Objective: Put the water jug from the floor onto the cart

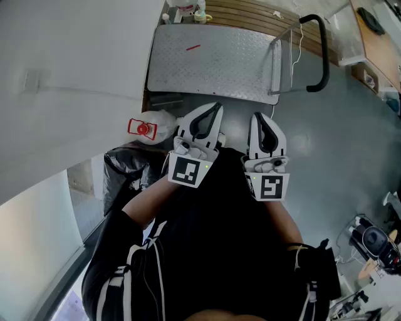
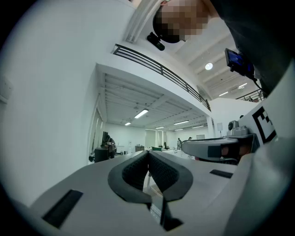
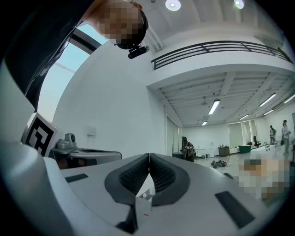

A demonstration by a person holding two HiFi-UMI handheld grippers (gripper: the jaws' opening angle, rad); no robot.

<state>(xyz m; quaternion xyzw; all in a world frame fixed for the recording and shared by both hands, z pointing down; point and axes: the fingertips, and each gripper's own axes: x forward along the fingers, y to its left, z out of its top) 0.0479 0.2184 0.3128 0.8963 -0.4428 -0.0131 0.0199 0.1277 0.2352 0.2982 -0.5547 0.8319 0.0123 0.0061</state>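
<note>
In the head view the water jug (image 1: pixel 161 125), clear with a red cap (image 1: pixel 142 128), stands on the grey floor by the white wall, just left of my left gripper. The cart (image 1: pixel 213 59) is a flat metal platform straight ahead, its black handle (image 1: pixel 322 50) at the right end. My left gripper (image 1: pixel 216 108) and right gripper (image 1: pixel 257 116) are held side by side and level in front of the person's body, short of the cart's near edge. Both are shut with nothing between the pads, as the left gripper view (image 2: pixel 148 152) and right gripper view (image 3: pixel 149 156) show. Neither touches the jug.
A black bag (image 1: pixel 128 166) sits on the floor beside the jug. Wooden slats (image 1: pixel 250 12) and small bottles (image 1: pixel 185 12) lie beyond the cart. A desk (image 1: pixel 376 37) stands at the far right, with cables and gear (image 1: pixel 369 241) at the lower right.
</note>
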